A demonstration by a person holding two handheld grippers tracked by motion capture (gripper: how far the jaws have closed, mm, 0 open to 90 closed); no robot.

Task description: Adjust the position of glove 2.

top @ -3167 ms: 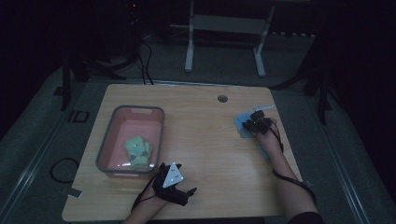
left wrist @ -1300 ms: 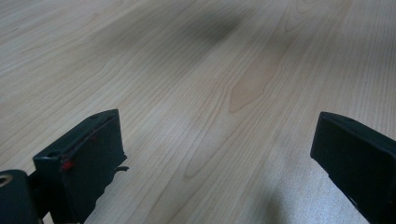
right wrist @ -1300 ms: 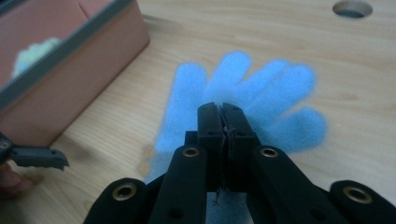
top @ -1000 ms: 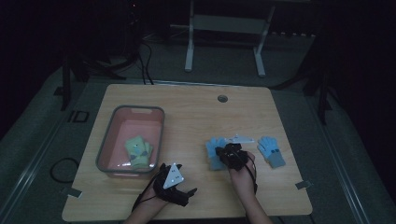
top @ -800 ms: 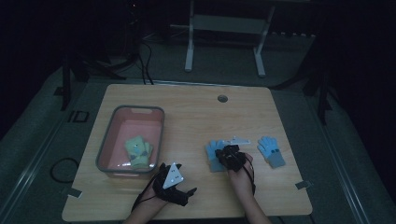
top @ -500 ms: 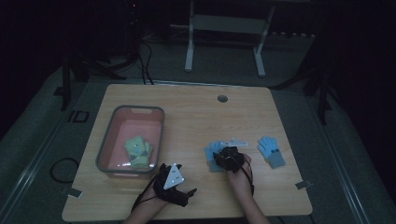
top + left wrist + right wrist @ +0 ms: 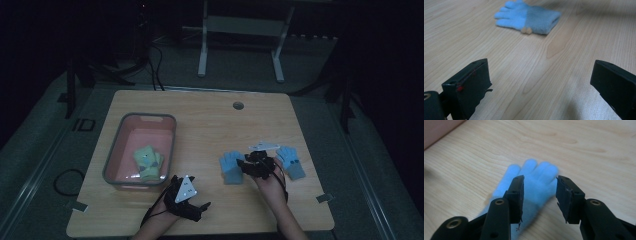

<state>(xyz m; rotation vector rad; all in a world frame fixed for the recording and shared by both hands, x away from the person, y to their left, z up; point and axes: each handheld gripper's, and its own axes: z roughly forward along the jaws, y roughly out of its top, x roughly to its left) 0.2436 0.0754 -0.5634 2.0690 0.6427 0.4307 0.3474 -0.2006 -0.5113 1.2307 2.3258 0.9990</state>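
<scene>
Yellow-green gloves already in pink bin. Two blue gloves on table: one just freed, right gripper jaws opening, empty; other near right edge. Left gripper agape, idle.

a dim room with grey floor, a wooden table and a white stand behind it.

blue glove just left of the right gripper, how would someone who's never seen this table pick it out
Start from the wooden table and its pink bin on the left; right of the bin lie two blue gloves. The blue glove meant is the one nearer the bin, flat, fingers pointing away from the person, under the right gripper, whose jaws have just been opening. The other blue glove lies nearer the table's right edge.
</scene>
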